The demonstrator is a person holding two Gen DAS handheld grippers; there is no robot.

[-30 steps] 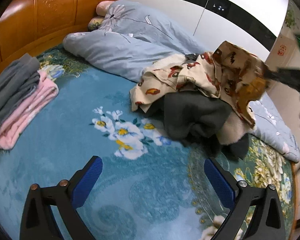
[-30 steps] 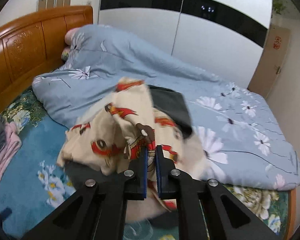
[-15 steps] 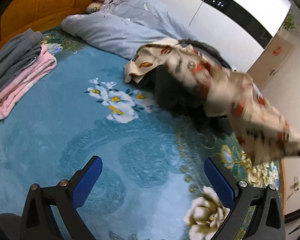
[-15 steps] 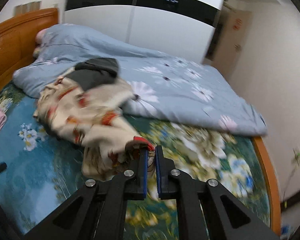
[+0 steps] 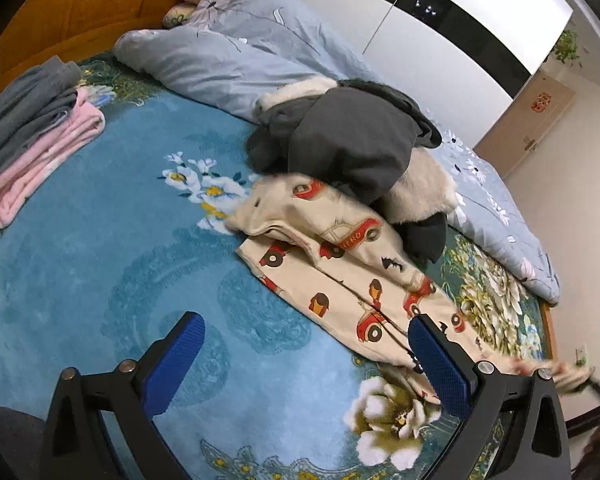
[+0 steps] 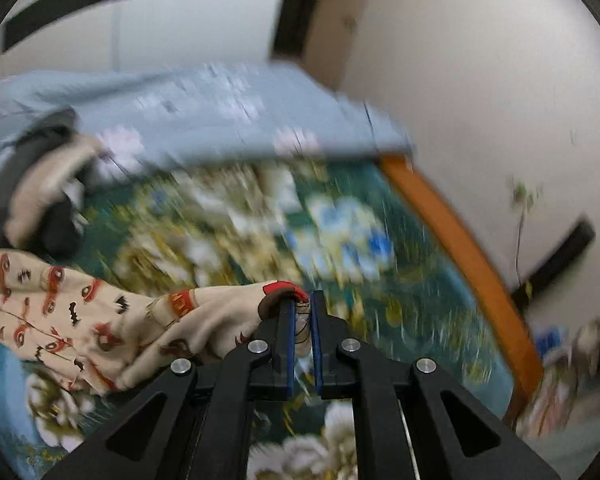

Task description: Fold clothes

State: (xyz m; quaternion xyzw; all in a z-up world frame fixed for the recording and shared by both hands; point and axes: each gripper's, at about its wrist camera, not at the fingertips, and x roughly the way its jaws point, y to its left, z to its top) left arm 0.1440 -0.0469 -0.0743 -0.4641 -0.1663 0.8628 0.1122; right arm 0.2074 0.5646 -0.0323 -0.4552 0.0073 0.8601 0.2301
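Observation:
A cream garment printed with red cars (image 5: 340, 272) lies stretched across the blue floral bedspread (image 5: 100, 264), reaching from the clothes pile toward the lower right. My right gripper (image 6: 302, 304) is shut on one end of the cream garment (image 6: 100, 320), near the bed's foot edge; the view is blurred. My left gripper (image 5: 304, 348) hovers open above the bedspread, its right finger (image 5: 440, 364) over the garment, nothing between the pads. A heap of dark grey and white fluffy clothes (image 5: 352, 140) sits behind the garment.
Folded grey and pink clothes (image 5: 32, 128) are stacked at the left by the wooden headboard (image 5: 100, 0). A light blue quilt (image 5: 236, 56) runs along the far side of the bed. The wooden bed frame (image 6: 460, 240) and a white wall lie to the right.
The right gripper pulled the cream garment off the pile, toward the foot of the bed, and it now lies stretched flat. The left gripper shifted slightly and stayed open.

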